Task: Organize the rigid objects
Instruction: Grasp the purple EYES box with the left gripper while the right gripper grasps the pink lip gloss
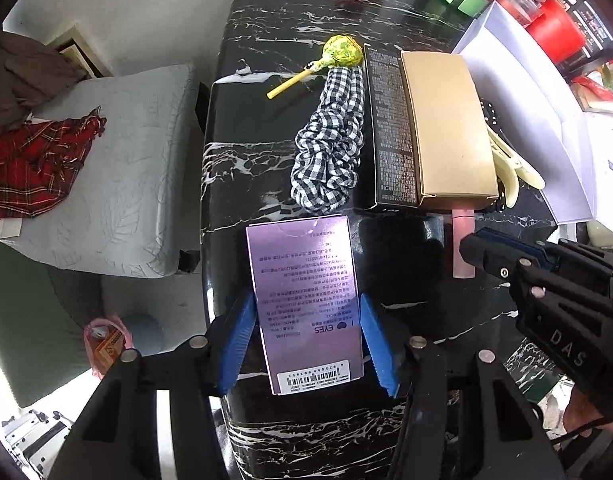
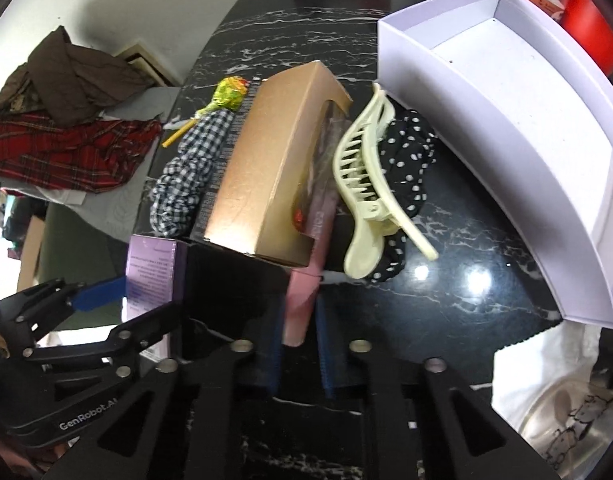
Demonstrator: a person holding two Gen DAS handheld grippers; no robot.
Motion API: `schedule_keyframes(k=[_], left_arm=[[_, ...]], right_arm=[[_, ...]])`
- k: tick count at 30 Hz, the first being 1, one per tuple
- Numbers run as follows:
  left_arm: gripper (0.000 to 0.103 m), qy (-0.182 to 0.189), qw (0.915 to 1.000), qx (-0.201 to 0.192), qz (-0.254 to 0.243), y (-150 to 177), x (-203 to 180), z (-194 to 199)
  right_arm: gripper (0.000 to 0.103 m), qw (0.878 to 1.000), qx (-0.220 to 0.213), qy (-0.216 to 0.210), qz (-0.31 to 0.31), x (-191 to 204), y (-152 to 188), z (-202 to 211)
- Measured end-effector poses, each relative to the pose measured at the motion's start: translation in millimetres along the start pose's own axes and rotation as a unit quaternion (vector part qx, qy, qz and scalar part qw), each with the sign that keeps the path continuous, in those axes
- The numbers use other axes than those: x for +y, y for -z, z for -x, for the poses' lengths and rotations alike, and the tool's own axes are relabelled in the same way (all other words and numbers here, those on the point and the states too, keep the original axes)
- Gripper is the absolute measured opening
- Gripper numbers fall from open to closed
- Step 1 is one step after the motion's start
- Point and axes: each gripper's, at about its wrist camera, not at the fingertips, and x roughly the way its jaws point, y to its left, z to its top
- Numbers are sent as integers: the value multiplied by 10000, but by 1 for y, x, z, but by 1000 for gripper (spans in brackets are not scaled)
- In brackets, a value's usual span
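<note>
A shiny purple box (image 1: 306, 292) lies flat on the black marble table (image 1: 266, 128). My left gripper (image 1: 306, 298) points straight down over it, and both blue pads press on its long sides. A pink tube (image 2: 302, 304) pokes out from under a gold box (image 2: 266, 176). My right gripper (image 2: 300, 316) is shut on the tube's near end. The same gripper shows in the left wrist view (image 1: 476, 246) at the tube (image 1: 462, 220). The rest of the tube is hidden under the gold box.
A black box (image 1: 388, 132), a checked scrunchie (image 1: 330, 140) and a lollipop (image 1: 338, 54) lie left of the gold box. A cream hair claw (image 2: 366, 184) rests on a dotted scrunchie (image 2: 410, 152). An open white box (image 2: 426, 60) stands at the right. Jars crowd the far edge.
</note>
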Motion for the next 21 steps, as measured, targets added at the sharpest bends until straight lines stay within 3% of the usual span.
schedule_keyframes(k=[5,12,13,15,17,21], left_arm=[[53,31,10000,-28,32,5,3,2],[53,142,9999,-52,7,10,0,5],[53,148,9999,-68,2,10,0,6],[53,143,9999,-94,8,11,-1,8],[53,123,9999,-115,31,11,1,9],[53,94,9998,-134,127,10,6,10]], right_arm=[[3,9999,58,46,69,0,11,5],[4,9998,95,-152,-110,-10,38,12],[7,9999,67,-95,-122,-10,38,14],[23,10000,15,30,-55,-8,36,15],[47,9998,-135,118,-18,-6,33,18],[48,9995,-279,118,65,-1,23,18]])
